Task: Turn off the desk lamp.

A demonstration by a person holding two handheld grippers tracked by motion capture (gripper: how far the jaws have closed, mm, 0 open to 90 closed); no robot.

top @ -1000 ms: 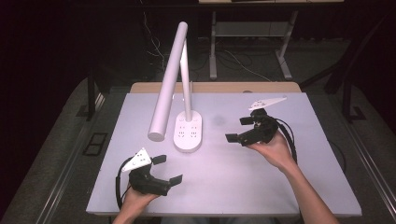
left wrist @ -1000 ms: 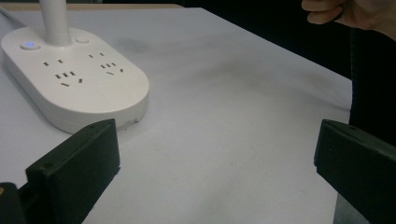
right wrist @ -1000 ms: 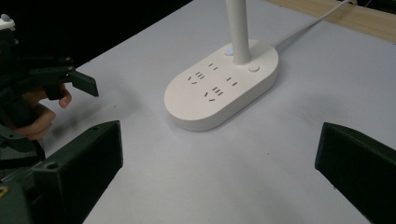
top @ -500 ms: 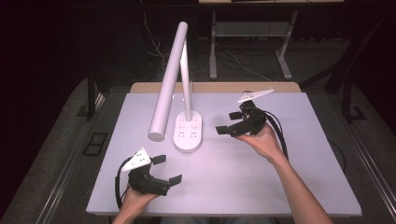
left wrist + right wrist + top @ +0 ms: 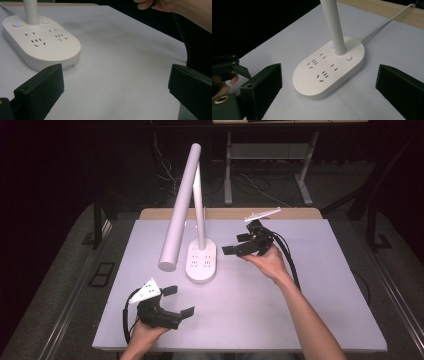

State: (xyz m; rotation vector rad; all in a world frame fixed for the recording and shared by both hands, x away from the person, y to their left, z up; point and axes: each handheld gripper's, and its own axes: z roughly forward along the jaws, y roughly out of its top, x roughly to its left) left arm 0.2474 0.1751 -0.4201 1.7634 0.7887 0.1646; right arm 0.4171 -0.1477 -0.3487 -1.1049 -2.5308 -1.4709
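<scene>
Desk lamp point(image 5: 187, 215) with a power-strip base point(image 5: 202, 261) sits on the white table point(image 5: 300, 320), left of centre toward the far edge. Base is a white oval with socket slots on top; small blue indicator lit point(image 5: 333, 45) beside the stem point(image 5: 335, 25), round button point(image 5: 348, 57) on the stem's other side. Stem rises from the far end of the base; the long lamp head point(image 5: 180, 210) slopes down toward the near-left, its tip hanging above the table just left of the base. White cord point(image 5: 387, 20) runs off the base toward the wooden strip point(image 5: 230, 213) at the table's far edge.

Right gripper point(image 5: 239, 246): held just right of the base, raised off the table, pointed at it. Jaws spread wide, nothing between them. In the right gripper view the base point(image 5: 329, 67) sits framed between the two jaws, not touching either. Right hand point(image 5: 270, 262) wraps it from below, forearm coming in from the bottom right; black cable point(image 5: 290, 255) trails back along the arm.

Left gripper point(image 5: 179, 301): low at the near-left of the table, well apart from the base, aimed to the right. Jaws also wide, empty. Left hand point(image 5: 145, 332) holds it at the near edge. The left gripper view has the base point(image 5: 40, 45) at upper left beyond the left jaw, and the right hand point(image 5: 160, 5) at the top.
</scene>
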